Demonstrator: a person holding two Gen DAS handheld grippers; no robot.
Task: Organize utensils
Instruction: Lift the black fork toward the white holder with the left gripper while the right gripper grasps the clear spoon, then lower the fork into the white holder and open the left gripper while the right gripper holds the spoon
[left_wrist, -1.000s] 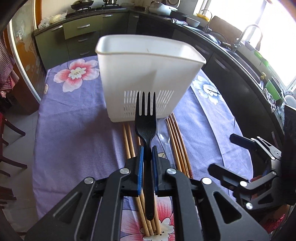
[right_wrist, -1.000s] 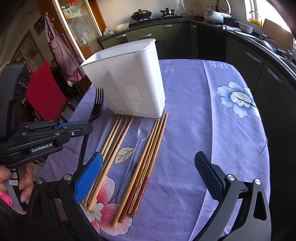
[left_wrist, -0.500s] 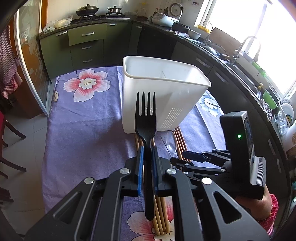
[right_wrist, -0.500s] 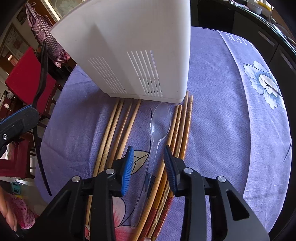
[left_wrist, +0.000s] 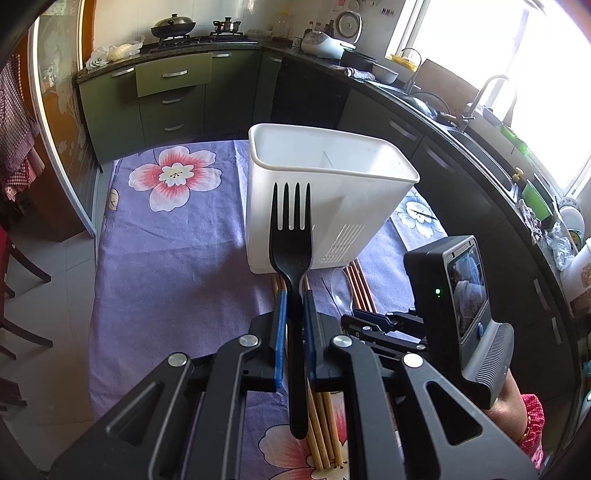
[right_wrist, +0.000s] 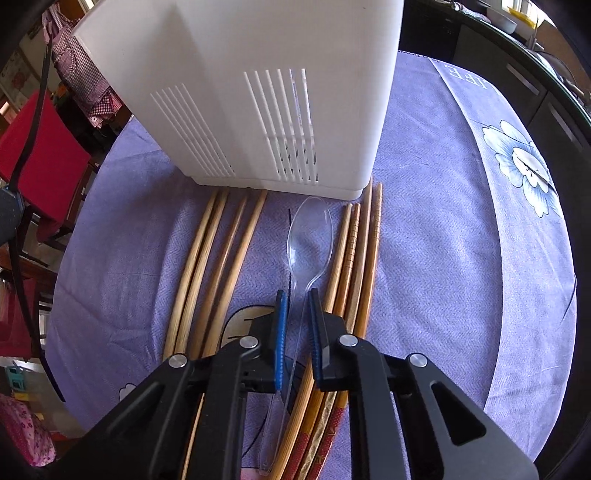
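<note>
My left gripper (left_wrist: 293, 295) is shut on a black plastic fork (left_wrist: 291, 236), tines up, held above the table in front of the white utensil holder (left_wrist: 332, 192). My right gripper (right_wrist: 297, 295) is low over the table, its jaws nearly closed around the handle of a clear plastic spoon (right_wrist: 308, 236) that lies on the cloth. Wooden chopsticks lie on both sides of the spoon, one group to the left (right_wrist: 210, 266) and another to the right (right_wrist: 360, 258). The holder (right_wrist: 251, 92) stands just beyond them. The right gripper also shows in the left wrist view (left_wrist: 373, 326).
A purple flowered tablecloth (left_wrist: 166, 258) covers the table. Dark kitchen cabinets (left_wrist: 166, 99) and a counter with a sink (left_wrist: 480, 107) run behind and to the right. A red chair (right_wrist: 33, 147) stands left of the table.
My left gripper has risen with the fork, so the holder looks smaller and lower. My right gripper has dropped to the table and narrowed its jaws around the clear spoon's handle.
</note>
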